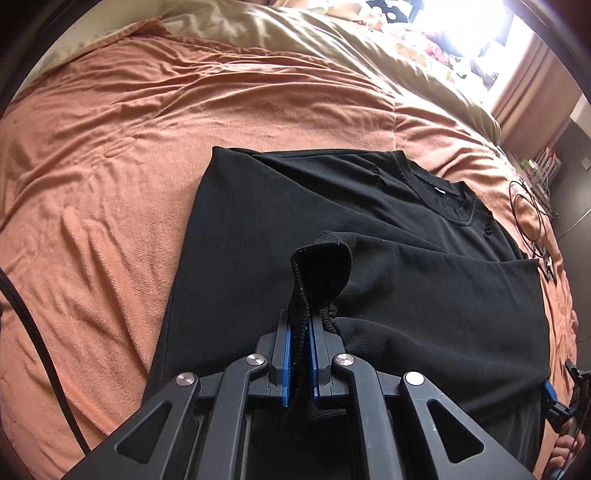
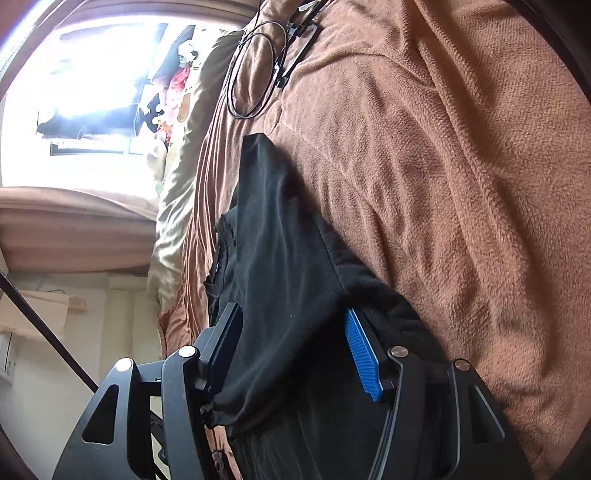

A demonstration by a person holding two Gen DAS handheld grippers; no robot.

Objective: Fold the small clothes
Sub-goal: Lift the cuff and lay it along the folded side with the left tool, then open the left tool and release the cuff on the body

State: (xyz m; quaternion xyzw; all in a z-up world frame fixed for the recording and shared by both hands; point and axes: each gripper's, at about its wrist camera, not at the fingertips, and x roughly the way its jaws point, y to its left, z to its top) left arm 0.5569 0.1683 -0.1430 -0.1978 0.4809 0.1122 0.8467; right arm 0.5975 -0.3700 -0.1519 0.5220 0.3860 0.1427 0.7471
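Note:
A black T-shirt (image 1: 295, 206) lies partly folded on an orange blanket (image 1: 110, 147), its collar toward the far right. My left gripper (image 1: 300, 317) is shut on a ribbed black hem, which stands up in a loop above the blue pads. At the shirt's right edge a part of my right gripper (image 1: 556, 400) shows. In the right wrist view the right gripper (image 2: 291, 309) is open about halfway, with a fold of the shirt (image 2: 280, 229) lying between the jaws. The fabric rests against the left finger, and the ribbed blue pad (image 2: 364, 358) on the right is bare.
A coiled thin black cable (image 1: 528, 206) with a small device lies on the blanket beyond the collar, also the cable (image 2: 255, 74) in the right wrist view. A beige duvet (image 1: 295, 37) covers the far bed. A thick black cord (image 1: 37, 350) crosses the left edge. A bright window (image 1: 461, 22) is behind.

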